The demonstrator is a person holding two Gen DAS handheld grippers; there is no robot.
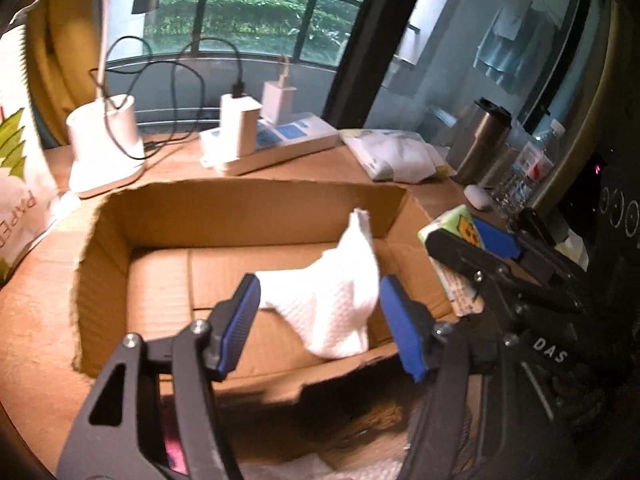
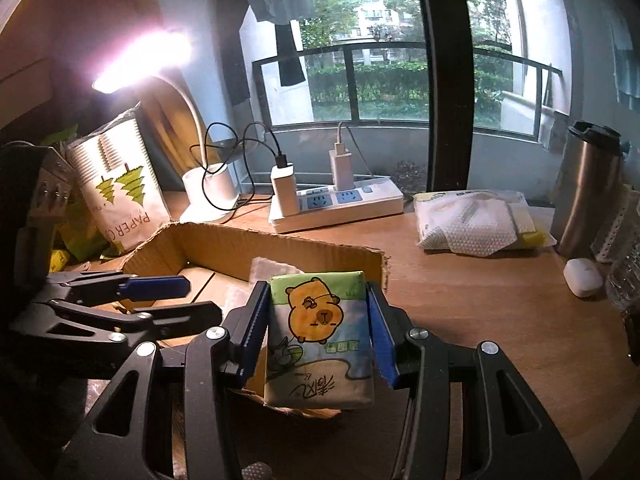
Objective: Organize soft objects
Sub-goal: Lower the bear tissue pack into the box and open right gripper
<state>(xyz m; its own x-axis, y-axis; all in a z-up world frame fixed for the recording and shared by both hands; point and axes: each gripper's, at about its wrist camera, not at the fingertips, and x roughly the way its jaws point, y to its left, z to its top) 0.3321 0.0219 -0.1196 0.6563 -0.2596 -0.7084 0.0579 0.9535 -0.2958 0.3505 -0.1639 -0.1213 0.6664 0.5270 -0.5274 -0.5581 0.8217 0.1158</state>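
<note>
An open cardboard box (image 1: 108,248) sits on the wooden desk. A white textured cloth (image 1: 332,300) hangs crumpled over the box floor between the blue pads of my left gripper (image 1: 318,320), whose jaws stand wide apart; the cloth looks loose. My right gripper (image 2: 318,332) is shut on a tissue pack (image 2: 320,340) with a capybara cartoon, held at the box's right edge (image 2: 380,264). The pack also shows in the left wrist view (image 1: 452,232), and the left gripper's fingers (image 2: 156,286) show in the right wrist view.
A power strip (image 2: 340,204) with chargers, a white lamp base (image 2: 212,192), a paper bag (image 2: 120,184), a pack of wipes (image 2: 476,220), a steel tumbler (image 2: 588,188), a white earbud case (image 2: 582,278) and a water bottle (image 1: 524,172) stand around the box.
</note>
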